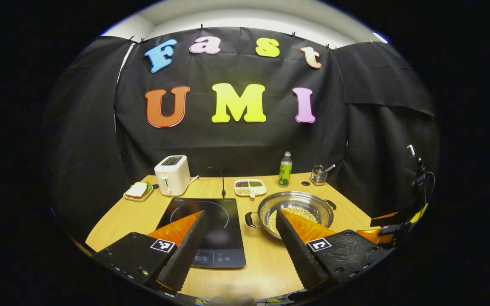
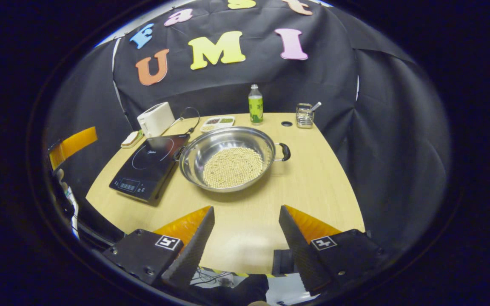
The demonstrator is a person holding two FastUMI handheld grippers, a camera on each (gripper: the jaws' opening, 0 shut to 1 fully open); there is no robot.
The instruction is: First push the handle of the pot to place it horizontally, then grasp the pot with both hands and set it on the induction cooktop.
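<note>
A steel pot [image 1: 300,203] holding pale beans [image 2: 233,167] stands on the wooden table [image 2: 313,187], just right of the black induction cooktop [image 1: 211,225]. Its two black handles [image 1: 250,219] [image 2: 285,151] lie on a slightly slanted line, one close to the cooktop's edge. My left gripper [image 1: 241,212] hovers open over the table's near edge, one finger in front of the cooktop and the other in front of the pot. My right gripper [image 2: 246,209] is open above the near edge, short of the pot [image 2: 228,157], with nothing between its fingers. The cooktop [image 2: 149,165] is bare.
Along the back stand a white toaster [image 1: 172,174], a plate with a sandwich [image 1: 138,191], a divided dish of grains [image 1: 250,187], a green bottle [image 1: 285,169] and a small glass holder [image 1: 318,175]. The other gripper's body shows at the right edge [image 1: 398,227].
</note>
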